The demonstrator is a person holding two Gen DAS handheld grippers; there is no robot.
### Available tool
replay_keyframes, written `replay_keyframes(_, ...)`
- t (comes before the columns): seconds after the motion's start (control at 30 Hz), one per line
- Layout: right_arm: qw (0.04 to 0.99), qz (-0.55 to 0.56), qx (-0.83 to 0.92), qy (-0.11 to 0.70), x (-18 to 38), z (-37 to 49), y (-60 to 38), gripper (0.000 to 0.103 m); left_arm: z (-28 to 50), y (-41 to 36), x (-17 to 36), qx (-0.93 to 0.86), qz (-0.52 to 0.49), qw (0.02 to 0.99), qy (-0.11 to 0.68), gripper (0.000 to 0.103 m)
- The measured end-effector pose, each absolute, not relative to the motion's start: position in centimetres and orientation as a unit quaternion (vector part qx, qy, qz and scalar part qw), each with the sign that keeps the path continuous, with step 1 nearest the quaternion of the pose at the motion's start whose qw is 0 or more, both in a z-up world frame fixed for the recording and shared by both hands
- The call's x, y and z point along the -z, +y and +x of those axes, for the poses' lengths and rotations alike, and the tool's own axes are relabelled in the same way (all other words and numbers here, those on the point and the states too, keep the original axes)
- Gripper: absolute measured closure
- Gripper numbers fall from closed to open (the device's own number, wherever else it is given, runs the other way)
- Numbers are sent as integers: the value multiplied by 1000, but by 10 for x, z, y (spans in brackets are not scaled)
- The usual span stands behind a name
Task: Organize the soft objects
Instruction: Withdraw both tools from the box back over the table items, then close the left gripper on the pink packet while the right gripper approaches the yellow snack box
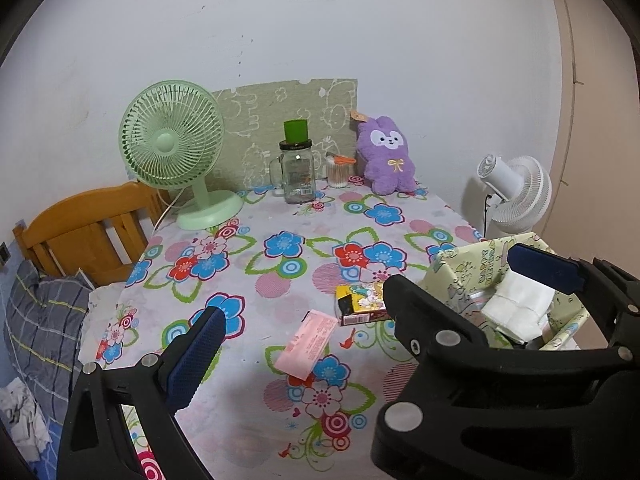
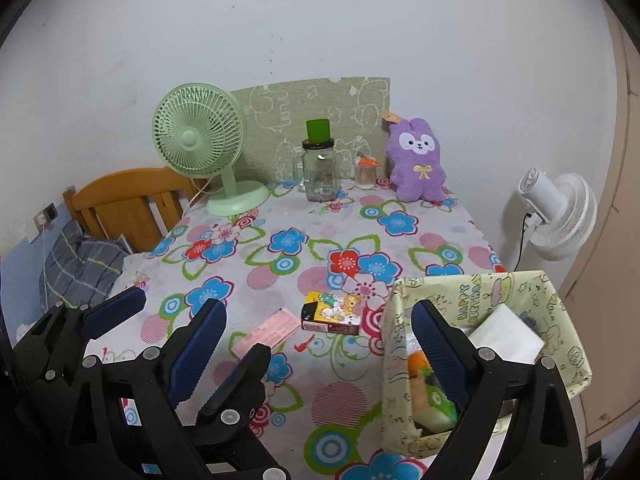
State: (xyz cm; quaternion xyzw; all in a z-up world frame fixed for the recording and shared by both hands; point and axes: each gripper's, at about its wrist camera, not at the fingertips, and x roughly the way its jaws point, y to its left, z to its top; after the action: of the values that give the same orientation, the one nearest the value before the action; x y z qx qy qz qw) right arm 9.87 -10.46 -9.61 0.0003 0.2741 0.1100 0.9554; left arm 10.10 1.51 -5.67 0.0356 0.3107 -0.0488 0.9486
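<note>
A purple plush rabbit (image 1: 386, 156) (image 2: 418, 160) leans upright against the wall at the far right of the flowered table. A pale yellow fabric basket (image 1: 452, 276) (image 2: 394, 336) stands at the near right and holds a white cloth (image 1: 516, 308) (image 2: 506, 334) and an orange and green soft toy (image 2: 430, 392). My left gripper (image 1: 304, 344) is open and empty above the near table. My right gripper (image 2: 320, 348) is open and empty, with its right finger over the basket. The left gripper (image 2: 120, 308) also shows at the lower left of the right wrist view.
A green fan (image 1: 174, 148), a glass jar with a green cup on it (image 1: 297, 172) and a cotton swab tub (image 1: 338, 172) stand at the back. A small yellow box (image 1: 360, 304) and a pink packet (image 1: 308, 344) lie near. A wooden chair (image 1: 88, 232) stands left, a white fan (image 1: 516, 192) right.
</note>
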Motion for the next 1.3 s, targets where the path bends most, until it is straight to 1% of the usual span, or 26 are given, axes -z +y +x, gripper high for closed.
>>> replay_keyframes(0.33, 953, -6, -104, 283, 112, 114, -86, 7, 116, 34, 75, 40, 31, 944, 325, 3)
replay_keyframes(0.63, 948, -34, -110, 297, 132, 132, -65, 7, 132, 53, 98, 22, 39, 935, 352, 3)
replay_keyframes(1.03, 940, -6, -89, 329, 158, 161, -54, 8, 152, 66, 127, 31, 33, 922, 385, 4)
replay_keyframes(1.13, 939, 15, -73, 335, 164, 167, -57, 12, 157, 66, 135, 35, 30, 918, 393, 4)
replay_keyframes(1.3, 934, 21, -61, 351, 174, 176, -56, 13, 162, 67, 146, 38, 27, 914, 404, 5)
